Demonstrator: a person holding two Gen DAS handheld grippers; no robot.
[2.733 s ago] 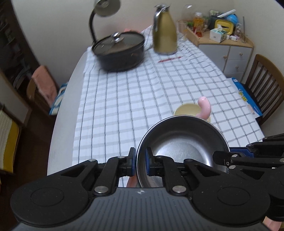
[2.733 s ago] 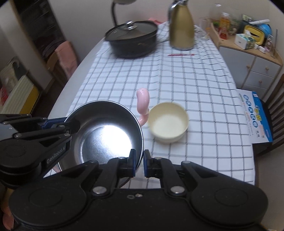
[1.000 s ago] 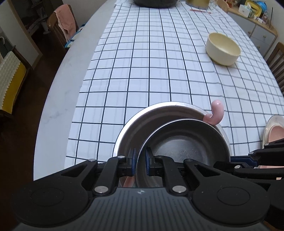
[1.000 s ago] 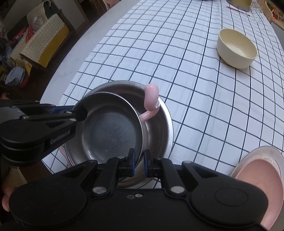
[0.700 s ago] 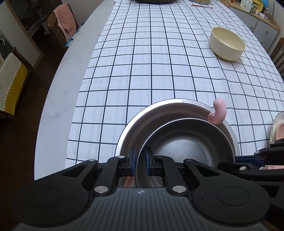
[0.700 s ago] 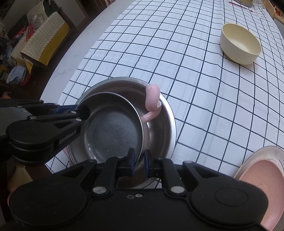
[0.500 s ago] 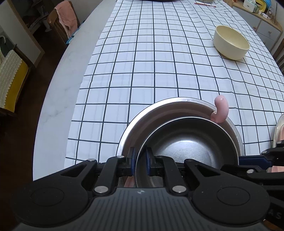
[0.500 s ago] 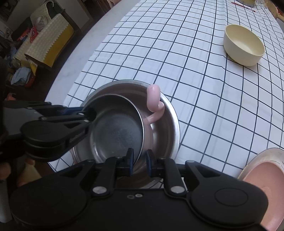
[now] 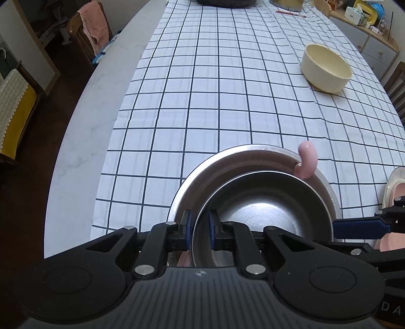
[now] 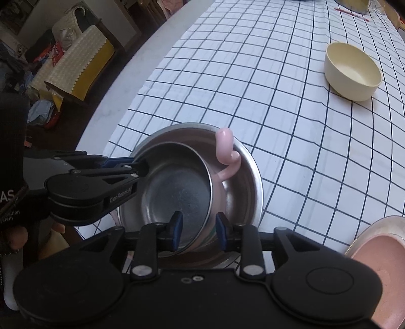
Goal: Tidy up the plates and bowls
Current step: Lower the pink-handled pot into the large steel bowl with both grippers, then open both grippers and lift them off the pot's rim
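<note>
Cream bowl (image 9: pixel 326 68) sits well apart, toward the far right edge of the checked tablecloth (image 9: pixel 215 83); pink plate (image 10: pixel 379 268) lies at the near right edge, partly cut off by the frame. Red pencil (image 9: pixel 291 12) and a dark pot base show at the far end. Chair w/ pink towel (image 9: pixel 93 33) stands off the left edge. Nothing blocks the bowls except the grippers' own bodies.

Left gripper (image 9: pixel 200 234): jaws narrowly apart, straddling the small steel bowl's (image 9: pixel 263 210) left rim; gap is slim, can't tell if the pads actually press. Right gripper (image 10: pixel 198 231): jaws have just been opening, now clearly apart w/ that bowl's near rim between them, pads off the metal.

Small steel bowl is nested inside the large steel bowl (image 10: pixel 243 177), tilted and pushed to its left side, at the near left corner of the cloth. Both are shiny, empty. A pink hook-shaped piece (image 10: pixel 226 151) sticks up at the small bowl's far rim, inside the big bowl.
</note>
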